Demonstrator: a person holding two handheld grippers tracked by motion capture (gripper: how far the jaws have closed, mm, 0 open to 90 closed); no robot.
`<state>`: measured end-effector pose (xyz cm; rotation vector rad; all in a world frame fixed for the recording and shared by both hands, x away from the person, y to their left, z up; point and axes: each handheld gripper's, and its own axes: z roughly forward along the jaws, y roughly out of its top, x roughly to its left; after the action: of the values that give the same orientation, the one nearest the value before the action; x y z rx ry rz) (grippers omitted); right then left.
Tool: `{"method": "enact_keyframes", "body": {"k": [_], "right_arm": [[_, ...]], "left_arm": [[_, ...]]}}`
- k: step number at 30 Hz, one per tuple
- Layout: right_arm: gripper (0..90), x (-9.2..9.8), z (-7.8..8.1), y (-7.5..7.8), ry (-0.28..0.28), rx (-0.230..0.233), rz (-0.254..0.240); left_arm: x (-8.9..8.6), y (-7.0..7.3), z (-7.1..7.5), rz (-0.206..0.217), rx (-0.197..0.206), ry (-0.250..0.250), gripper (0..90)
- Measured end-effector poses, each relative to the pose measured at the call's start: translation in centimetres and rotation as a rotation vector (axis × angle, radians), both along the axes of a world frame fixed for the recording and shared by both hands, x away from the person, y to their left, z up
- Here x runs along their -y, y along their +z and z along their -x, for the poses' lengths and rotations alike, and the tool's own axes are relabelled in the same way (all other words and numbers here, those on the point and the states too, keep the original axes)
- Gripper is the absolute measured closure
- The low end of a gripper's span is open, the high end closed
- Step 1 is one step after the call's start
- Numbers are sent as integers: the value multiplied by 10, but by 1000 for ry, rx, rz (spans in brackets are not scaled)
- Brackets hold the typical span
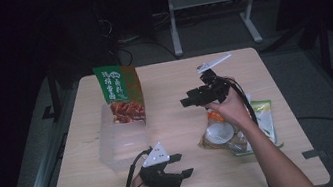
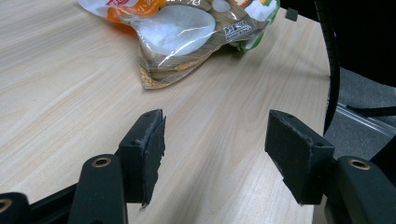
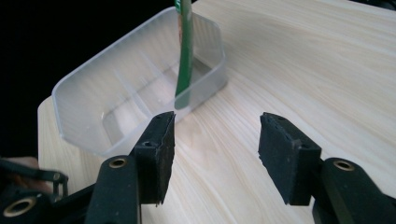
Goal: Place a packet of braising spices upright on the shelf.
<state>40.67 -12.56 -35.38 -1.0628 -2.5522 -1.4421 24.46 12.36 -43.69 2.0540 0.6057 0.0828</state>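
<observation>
A clear plastic box (image 1: pixel 122 142) sits at the table's left, with a green snack bag (image 1: pixel 121 93) standing upright in its far end. The box (image 3: pixel 135 100) and the bag's edge (image 3: pixel 184 56) lie ahead of my right gripper (image 3: pixel 215 140), which is open and empty. In the high view that right gripper (image 1: pixel 187 101) hovers over the table's middle, pointing left. Low over the front edge, my left gripper (image 1: pixel 182 166) is open and empty. It (image 2: pixel 215 144) faces a pile of clear snack packets (image 2: pixel 187 32) lying on the table's right side (image 1: pixel 234 133).
The wooden table (image 1: pixel 174 122) has bare room between the box and the packets. A cable (image 1: pixel 130 182) trails from the left gripper. Dark floor and a grey metal frame (image 1: pixel 211 5) lie beyond the far edge.
</observation>
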Motion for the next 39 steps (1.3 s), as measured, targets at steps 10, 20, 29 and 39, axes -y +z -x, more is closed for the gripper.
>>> {"method": "enact_keyframes", "body": {"k": [10, 20, 29, 39], "right_arm": [[434, 41, 17, 0, -58, -22, 14], [429, 85, 33, -13, -134, -79, 32], [413, 130, 47, -32, -221, -123, 52], [414, 164, 54, -50, -314, -175, 40]], "left_arm": [[2, -1, 1, -1, 9, -8, 368], [4, -1, 1, -8, 0, -11, 366], [7, -3, 3, -1, -11, -9, 352], [5, -2, 0, 5, -1, -4, 347]]}}
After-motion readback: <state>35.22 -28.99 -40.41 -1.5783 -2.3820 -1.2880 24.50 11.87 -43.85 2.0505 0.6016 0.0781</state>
